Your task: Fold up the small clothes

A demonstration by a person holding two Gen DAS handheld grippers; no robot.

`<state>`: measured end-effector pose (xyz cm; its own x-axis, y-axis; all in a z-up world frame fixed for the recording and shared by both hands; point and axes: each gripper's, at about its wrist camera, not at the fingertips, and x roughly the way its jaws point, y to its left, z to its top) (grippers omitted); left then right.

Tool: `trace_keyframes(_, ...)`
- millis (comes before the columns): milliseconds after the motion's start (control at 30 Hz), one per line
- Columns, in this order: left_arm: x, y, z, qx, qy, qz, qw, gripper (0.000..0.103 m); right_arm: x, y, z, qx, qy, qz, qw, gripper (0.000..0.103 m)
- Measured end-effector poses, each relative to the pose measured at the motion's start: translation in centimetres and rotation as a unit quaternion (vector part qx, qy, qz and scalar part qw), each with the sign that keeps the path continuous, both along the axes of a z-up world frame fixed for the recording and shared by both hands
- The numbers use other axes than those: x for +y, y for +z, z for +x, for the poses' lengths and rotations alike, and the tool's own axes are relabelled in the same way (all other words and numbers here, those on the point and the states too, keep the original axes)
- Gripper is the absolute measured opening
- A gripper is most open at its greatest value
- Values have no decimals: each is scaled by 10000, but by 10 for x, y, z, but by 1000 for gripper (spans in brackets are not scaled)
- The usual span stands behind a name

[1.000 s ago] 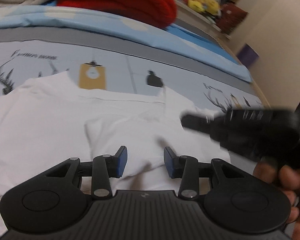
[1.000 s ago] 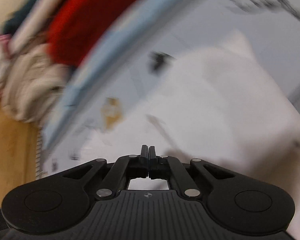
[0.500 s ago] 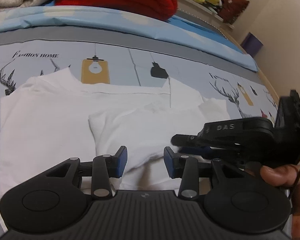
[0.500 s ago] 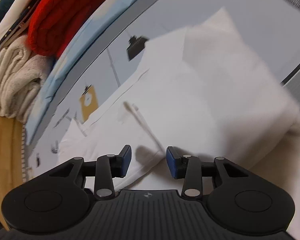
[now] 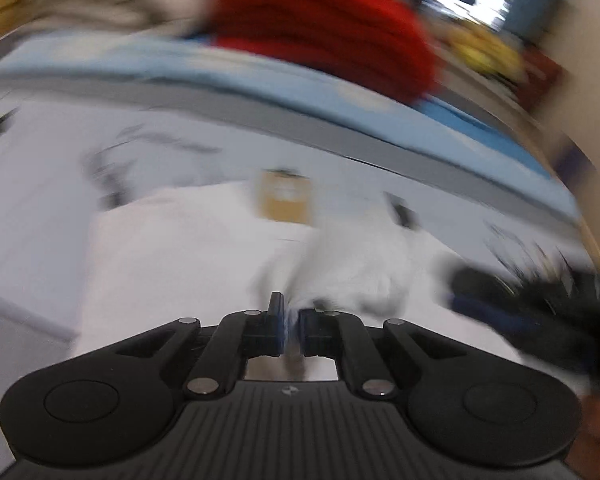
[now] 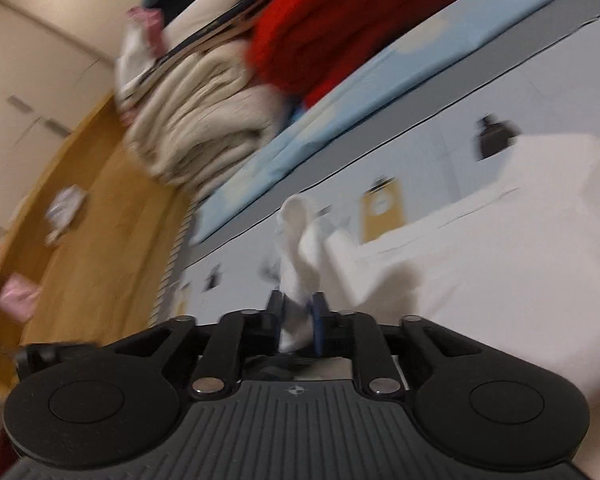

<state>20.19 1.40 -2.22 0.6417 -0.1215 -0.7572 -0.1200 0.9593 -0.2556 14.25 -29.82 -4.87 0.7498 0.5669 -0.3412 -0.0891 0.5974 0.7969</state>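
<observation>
A small white shirt [image 5: 180, 260] lies spread on a printed grey bed cover [image 5: 40, 184]. My left gripper [image 5: 290, 316] is shut on a bunched, raised piece of the shirt's fabric [image 5: 352, 264], which shows between the blue pads. To its right the other gripper [image 5: 520, 292] is a dark blur held by a hand [image 5: 596, 416]. In the right wrist view my right gripper [image 6: 298, 304] is shut on a lifted fold of white cloth [image 6: 300, 240] that stands up between its pads. The rest of the shirt [image 6: 500, 260] lies flat to the right.
A red knit pile [image 5: 320, 28] and a beige knit pile [image 6: 204, 128] sit at the back on a light blue sheet [image 5: 260, 80]. Yellow soft toys [image 5: 484, 48] lie far right. A wooden board [image 6: 100, 220] borders the bed on the left.
Both grippers have gone from open to shut on the white shirt's fabric. The cloth now rises off the bed between the pads, and both views have swung and blurred.
</observation>
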Motion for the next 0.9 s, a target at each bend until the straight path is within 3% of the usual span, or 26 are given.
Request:
trace_keyframes(100, 30, -7, -2, 348, 756, -416, 9957, 9, -16, -12, -4, 733, -912, -189, 9929, 22)
trace_keyframes(167, 42, -11, -3, 518, 979, -658, 9917, 9, -26, -23, -10, 1261, -1358, -194, 9825, 22)
trace_keyframes(233, 48, -12, -5, 603, 1146, -634, 9896, 9, -33, -35, -14, 1737, -1633, -223, 9709, 22)
trace_keyframes(367, 59, -13, -11, 597, 1410, -631, 9862, 6, -46, -48, -32, 2273, -2030, -271, 9521, 22)
trace_keyframes(467, 69, 8, -26, -330, 1282, -1123, 9848, 4, -55, -54, -48, 2421, -2286, -204, 9427, 22)
trace_keyframes(533, 73, 26, -40, -894, 1193, -1161, 9820, 5, -61, -57, -59, 2489, -2418, -148, 9377, 22)
trace_keyframes(567, 76, 29, -44, -946, 1262, -1128, 9810, 6, -63, -59, -63, 2516, -2462, -131, 9359, 22)
trace_keyframes(633, 85, 15, -48, -396, 1547, -1065, 9814, 8, -67, -61, -69, 2561, -2506, -99, 9336, 26)
trace_keyframes(667, 90, 1, -47, 34, 1670, -1097, 9798, 15, -69, -62, -72, 2582, -2531, -74, 9323, 26)
trace_keyframes(767, 105, -36, -55, 1161, 2197, -922, 9642, 20, -76, -68, -81, 2640, -2596, 2, 9289, 26)
trace_keyframes(833, 115, -39, -63, 1147, 2411, -1082, 9576, 20, -81, -70, -88, 2677, -2647, 45, 9264, 26)
trace_keyframes(900, 119, -29, -66, 910, 2455, -1000, 9599, 25, -82, -70, -89, 2688, -2683, 101, 9250, 26)
